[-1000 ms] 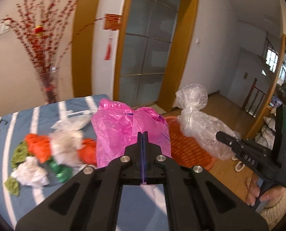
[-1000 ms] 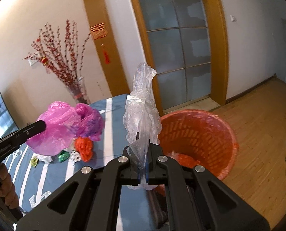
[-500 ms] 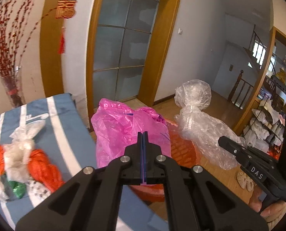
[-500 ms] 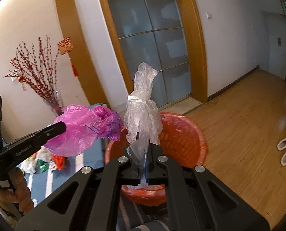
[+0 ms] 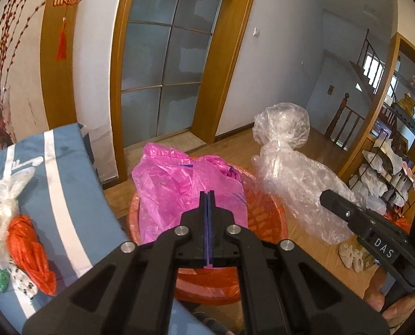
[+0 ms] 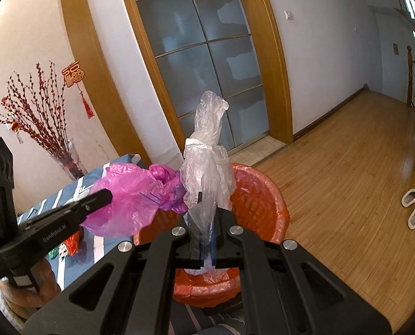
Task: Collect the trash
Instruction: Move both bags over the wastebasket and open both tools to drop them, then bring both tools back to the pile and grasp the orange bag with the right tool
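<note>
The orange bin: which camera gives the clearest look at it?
The right wrist view: the orange bin shows its rim, lining and far wall. The left wrist view hides most of it behind the pink bag.

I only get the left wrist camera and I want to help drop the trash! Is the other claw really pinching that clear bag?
Observer: Yes. The right wrist view shows the right claw shut on the clear bag, which stands up above its fingers.
Operator: Is it over the bin?
Observer: Its tail hangs under the claw, above the near rim of the orange bin.
</note>
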